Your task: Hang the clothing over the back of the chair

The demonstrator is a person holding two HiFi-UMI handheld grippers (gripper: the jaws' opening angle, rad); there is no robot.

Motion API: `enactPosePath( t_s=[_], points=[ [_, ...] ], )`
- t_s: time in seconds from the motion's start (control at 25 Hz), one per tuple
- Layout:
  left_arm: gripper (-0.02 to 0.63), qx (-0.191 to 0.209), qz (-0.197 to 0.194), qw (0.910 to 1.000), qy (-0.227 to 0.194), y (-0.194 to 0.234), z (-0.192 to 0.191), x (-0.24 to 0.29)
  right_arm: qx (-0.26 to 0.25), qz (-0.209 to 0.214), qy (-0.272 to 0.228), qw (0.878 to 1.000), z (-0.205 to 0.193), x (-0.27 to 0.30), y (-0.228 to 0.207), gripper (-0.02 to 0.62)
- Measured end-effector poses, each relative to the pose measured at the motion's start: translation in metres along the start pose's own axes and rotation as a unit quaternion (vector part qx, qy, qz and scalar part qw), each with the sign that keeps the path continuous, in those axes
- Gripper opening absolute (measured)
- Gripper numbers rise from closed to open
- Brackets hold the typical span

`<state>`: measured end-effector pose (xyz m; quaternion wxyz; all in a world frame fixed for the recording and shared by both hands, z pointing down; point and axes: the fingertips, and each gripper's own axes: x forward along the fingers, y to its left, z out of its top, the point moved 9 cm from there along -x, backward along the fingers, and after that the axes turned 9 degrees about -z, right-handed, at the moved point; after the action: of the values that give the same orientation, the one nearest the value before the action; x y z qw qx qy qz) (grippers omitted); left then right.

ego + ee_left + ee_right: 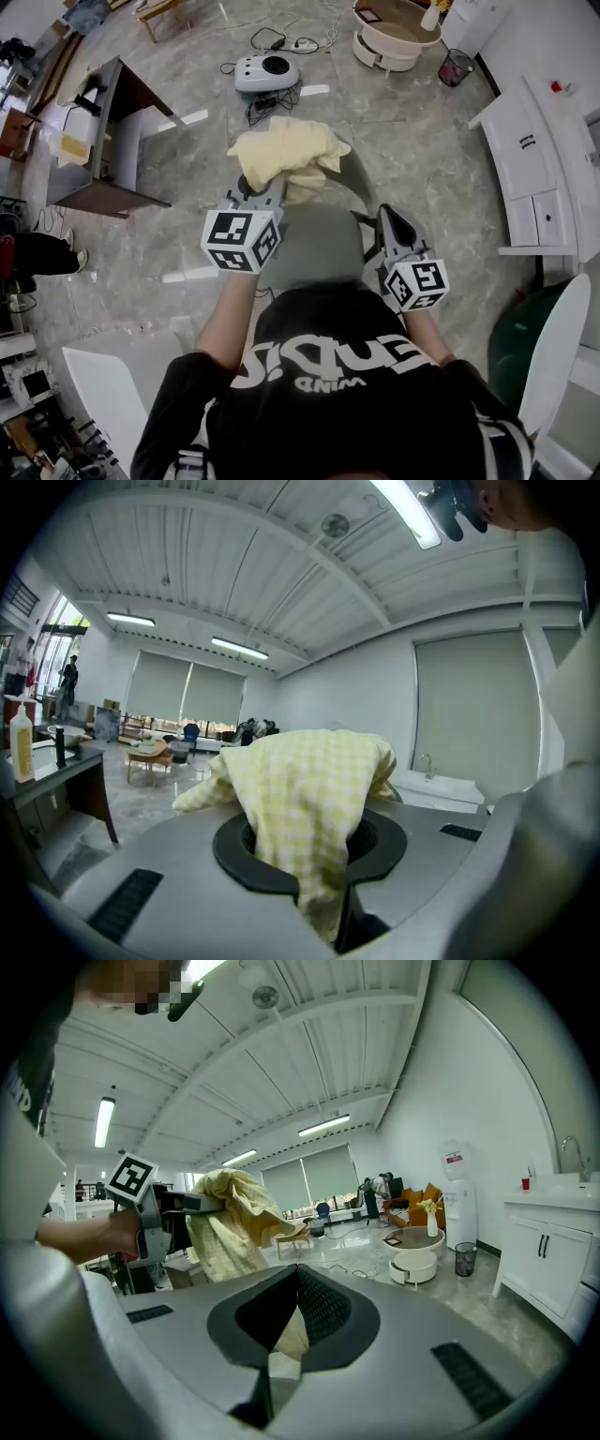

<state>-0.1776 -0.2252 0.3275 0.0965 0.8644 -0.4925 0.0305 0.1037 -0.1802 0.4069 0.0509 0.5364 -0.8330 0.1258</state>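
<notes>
Both tongs are gripping the yellow checked clothing, bunched in the air just beyond the grey padded chair back.
My left tongs are clamping a thick, soft wad of it. Only the right gripper view is showing my right tongs nipping a pale sliver, which the head view is hiding. Beyond, a white rounded machine is sitting on the marble floor, and a desk is standing to the left.
</notes>
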Motion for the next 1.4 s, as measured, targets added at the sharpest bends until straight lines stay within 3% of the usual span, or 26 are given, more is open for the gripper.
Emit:
enactPosePath(
  t_s=[0.44,1.4],
  points=[
    [0.086,-0.015,0.008,0.9995,0.025,0.039,0.009,0.066,0.006,0.000,0.009,1.000,-0.001,0.020,-0.007,0.014],
    [0.086,-0.057,0.013,0.9891,0.135,0.101,-0.094,0.180,0.023,-0.042,0.059,0.997,-0.019,0.033,-0.027,0.014]
  ],
)
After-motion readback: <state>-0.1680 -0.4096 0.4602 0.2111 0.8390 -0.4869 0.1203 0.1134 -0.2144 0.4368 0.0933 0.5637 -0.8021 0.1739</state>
